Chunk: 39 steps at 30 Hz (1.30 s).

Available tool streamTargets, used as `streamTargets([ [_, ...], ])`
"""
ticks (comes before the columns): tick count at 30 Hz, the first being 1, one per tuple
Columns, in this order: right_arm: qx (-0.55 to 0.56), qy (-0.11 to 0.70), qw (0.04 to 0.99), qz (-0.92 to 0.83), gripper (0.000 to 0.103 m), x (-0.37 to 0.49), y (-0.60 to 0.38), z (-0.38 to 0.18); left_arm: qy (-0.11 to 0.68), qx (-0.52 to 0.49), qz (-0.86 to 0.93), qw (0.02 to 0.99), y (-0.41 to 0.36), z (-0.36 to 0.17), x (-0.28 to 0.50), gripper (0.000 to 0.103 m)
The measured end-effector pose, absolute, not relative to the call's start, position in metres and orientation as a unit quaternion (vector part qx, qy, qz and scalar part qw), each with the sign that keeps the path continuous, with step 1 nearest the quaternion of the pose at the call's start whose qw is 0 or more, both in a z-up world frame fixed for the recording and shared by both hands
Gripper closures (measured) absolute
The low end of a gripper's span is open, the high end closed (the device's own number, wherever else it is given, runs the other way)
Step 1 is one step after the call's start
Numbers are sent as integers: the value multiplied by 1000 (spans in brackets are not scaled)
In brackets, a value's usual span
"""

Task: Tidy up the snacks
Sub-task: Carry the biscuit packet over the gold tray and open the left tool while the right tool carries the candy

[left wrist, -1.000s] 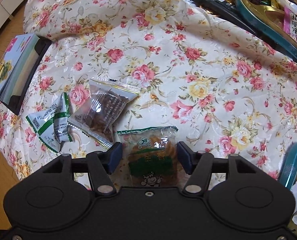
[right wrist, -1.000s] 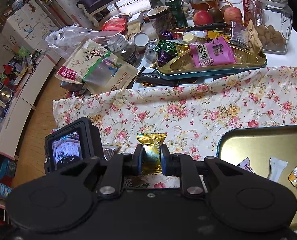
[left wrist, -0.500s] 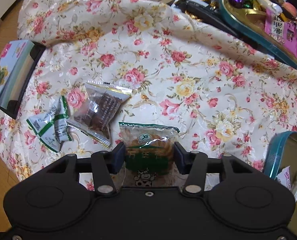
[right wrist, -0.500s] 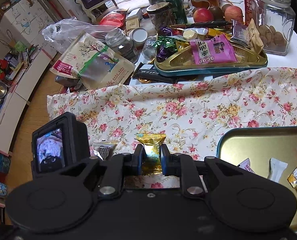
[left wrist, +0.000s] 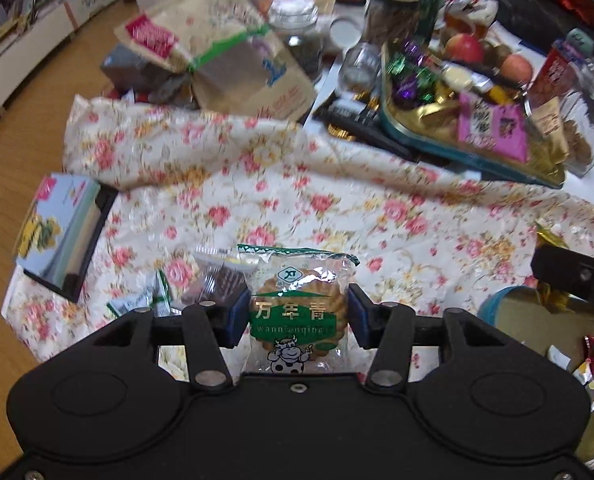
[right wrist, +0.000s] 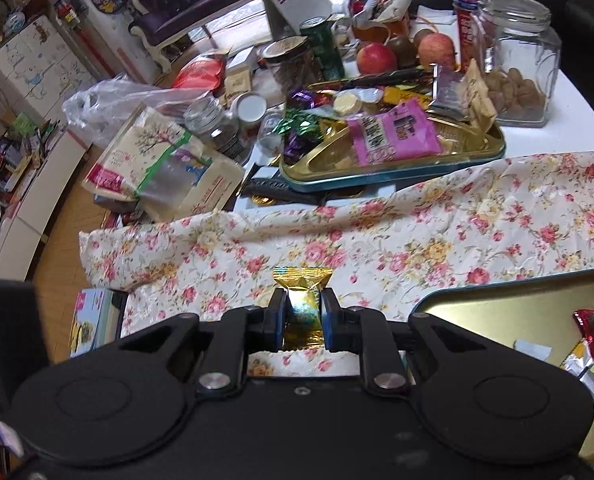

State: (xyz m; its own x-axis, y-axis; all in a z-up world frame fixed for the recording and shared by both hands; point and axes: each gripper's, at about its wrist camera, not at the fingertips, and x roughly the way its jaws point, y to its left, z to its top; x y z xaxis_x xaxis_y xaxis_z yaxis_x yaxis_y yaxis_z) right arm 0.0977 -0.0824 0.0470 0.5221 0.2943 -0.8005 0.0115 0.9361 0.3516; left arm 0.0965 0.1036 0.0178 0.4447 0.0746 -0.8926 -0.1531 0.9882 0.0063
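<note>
My left gripper (left wrist: 299, 314) is shut on a clear biscuit packet with a green label (left wrist: 297, 308) and holds it up above the floral cloth (left wrist: 337, 200). A brown snack packet (left wrist: 221, 276) and a green-and-white packet (left wrist: 145, 300) lie on the cloth just behind its left finger. My right gripper (right wrist: 302, 314) is shut on a gold-wrapped candy (right wrist: 302, 300), held above the cloth (right wrist: 377, 240). The gold tray with a teal rim (right wrist: 517, 304) lies to its right with several wrappers in it; it also shows in the left wrist view (left wrist: 537, 320).
A second gold tray (right wrist: 397, 172) full of sweets stands beyond the cloth, with a glass jar (right wrist: 517, 60), apples, cans and a large paper bag (right wrist: 157, 168) around it. A small box (left wrist: 61, 232) lies at the cloth's left edge. The right gripper's body (left wrist: 573, 276) shows at right.
My left gripper has closed on the biscuit packet and lifted it off the cloth, tilting up toward the far clutter. My right gripper keeps the gold candy and has shifted slightly.
</note>
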Motion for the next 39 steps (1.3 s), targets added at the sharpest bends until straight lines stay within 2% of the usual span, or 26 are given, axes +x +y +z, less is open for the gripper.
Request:
streamTargets([
  [6, 172, 466, 866, 58, 83, 100, -109, 58, 485, -2, 33, 874, 80, 45, 86, 46],
  [18, 201, 428, 881, -10, 83, 91, -180, 76, 494, 27, -63, 867, 11, 54, 70, 46],
  [32, 188, 470, 859, -72, 83, 62, -248, 39, 578, 38, -137, 804, -44, 15, 61, 46],
  [39, 187, 478, 855, -76, 83, 57, -261, 31, 587, 56, -146, 794, -60, 1, 58, 46],
])
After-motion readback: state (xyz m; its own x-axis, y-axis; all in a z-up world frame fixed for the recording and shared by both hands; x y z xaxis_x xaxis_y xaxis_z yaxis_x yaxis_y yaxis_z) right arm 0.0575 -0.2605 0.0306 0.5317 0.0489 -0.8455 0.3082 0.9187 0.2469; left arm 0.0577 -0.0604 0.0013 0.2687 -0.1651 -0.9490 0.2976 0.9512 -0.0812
